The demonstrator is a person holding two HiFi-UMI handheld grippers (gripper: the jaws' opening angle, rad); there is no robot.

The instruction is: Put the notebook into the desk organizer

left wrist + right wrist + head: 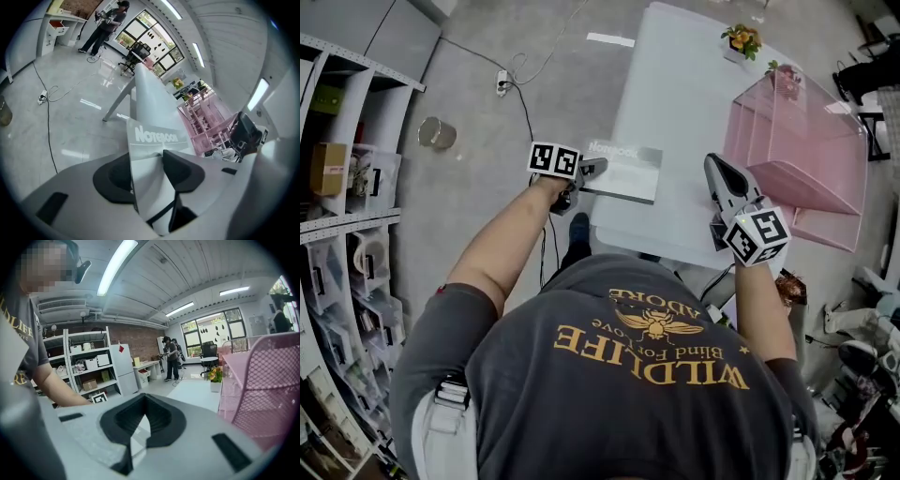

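A grey notebook [623,169] with "Notebook" printed on its cover lies at the left edge of the white table [675,94]. My left gripper [586,171] holds it by its near-left edge. In the left gripper view the cover [157,138] stands as a thin sheet between the two dark pads, which press on it either side, at the left gripper [147,161]. The pink mesh desk organizer [797,141] stands at the table's right, also in sight as the organizer [206,124] and the organizer [267,390]. My right gripper [717,169] hovers over the table just left of it, and the right gripper [144,399] is shut and empty.
Two small potted plants [742,39] stand at the table's far end. Storage shelves [347,187] line the left wall. On the floor lie a power strip with cable [502,82] and a metal bin [438,133]. A person [105,23] stands far off.
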